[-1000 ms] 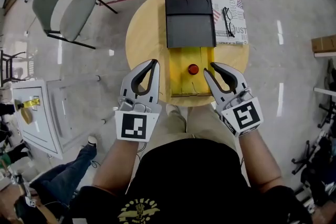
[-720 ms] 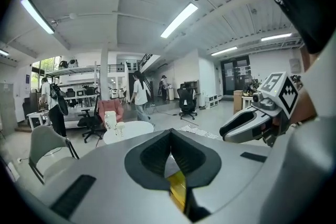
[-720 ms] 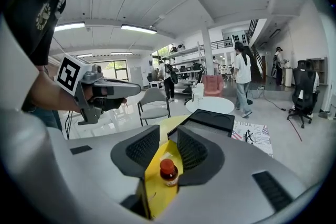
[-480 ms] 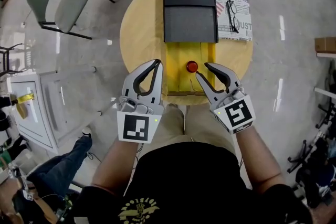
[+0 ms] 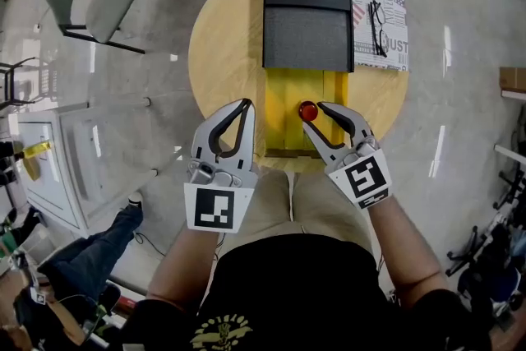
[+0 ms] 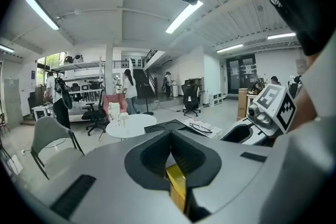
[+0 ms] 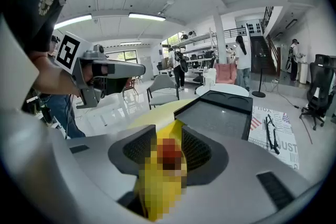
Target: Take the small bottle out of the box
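The round tabletop (image 5: 222,37) carries the yellow box (image 5: 283,115) at your near edge. Its black lid (image 5: 308,20) lies open beyond it, so the inside is bare to you. Your left claw (image 5: 246,104), tips together and empty, sits just beside the box's left wall, likely to steady it. Your right claw (image 5: 313,117) is opening around the small bottle (image 5: 308,111), which stands inside the box. Only its round red cap shows between the jaws, and they do not grip it.

Head camera looks steeply down; both claw cameras look close across the same box (image 5: 307,37)
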Demonstrator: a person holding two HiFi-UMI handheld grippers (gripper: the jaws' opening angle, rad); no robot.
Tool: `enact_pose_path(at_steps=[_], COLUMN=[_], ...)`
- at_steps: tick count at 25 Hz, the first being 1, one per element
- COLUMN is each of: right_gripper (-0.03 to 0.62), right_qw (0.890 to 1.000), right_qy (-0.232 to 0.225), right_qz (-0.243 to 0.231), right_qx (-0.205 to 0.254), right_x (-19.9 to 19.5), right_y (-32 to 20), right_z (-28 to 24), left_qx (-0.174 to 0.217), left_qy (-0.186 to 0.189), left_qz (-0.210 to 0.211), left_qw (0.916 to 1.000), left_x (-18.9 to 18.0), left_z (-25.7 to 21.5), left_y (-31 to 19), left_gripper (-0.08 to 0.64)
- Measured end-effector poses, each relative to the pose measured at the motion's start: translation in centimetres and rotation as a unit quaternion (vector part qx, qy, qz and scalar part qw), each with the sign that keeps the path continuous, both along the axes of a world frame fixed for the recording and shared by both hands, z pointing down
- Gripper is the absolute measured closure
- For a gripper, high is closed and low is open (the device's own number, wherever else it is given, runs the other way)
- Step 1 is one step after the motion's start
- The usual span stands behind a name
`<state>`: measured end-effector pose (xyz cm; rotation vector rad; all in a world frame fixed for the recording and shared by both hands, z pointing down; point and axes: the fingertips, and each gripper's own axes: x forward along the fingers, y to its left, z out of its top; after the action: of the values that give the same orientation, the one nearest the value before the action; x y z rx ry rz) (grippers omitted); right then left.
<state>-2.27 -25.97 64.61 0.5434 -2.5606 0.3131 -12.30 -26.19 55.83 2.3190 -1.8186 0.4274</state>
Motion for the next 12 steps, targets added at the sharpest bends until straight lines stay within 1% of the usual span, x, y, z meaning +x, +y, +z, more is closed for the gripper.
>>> enact_pose_path(at_steps=[3, 6, 12], right_gripper=[0.423, 0.423, 0.433], right_qw=[1.000, 0.999, 0.999], right_qy=[0.022, 0.032, 0.044], right_qz=[-0.001, -0.002, 0.008], right_qx=[-0.019, -0.014, -0.004], right_x=[-0.1, -0.4, -0.7], right_y=[0.7, 0.6, 0.2], right_z=[1.3, 2.4, 3.5], left_qx=[-0.012, -0.020, -0.022], left_qy=[0.003, -0.001, -0.006], left_qz=[-0.002, 0.004, 0.004], left_qw=[0.9999, 0.9998, 0.9997], left_x=[-0.1, -0.4, -1.2], left_z=[1.3, 1.9, 2.2], left_y=[0.3, 0.3, 0.3], left_gripper=[0.545, 0.545, 0.545])
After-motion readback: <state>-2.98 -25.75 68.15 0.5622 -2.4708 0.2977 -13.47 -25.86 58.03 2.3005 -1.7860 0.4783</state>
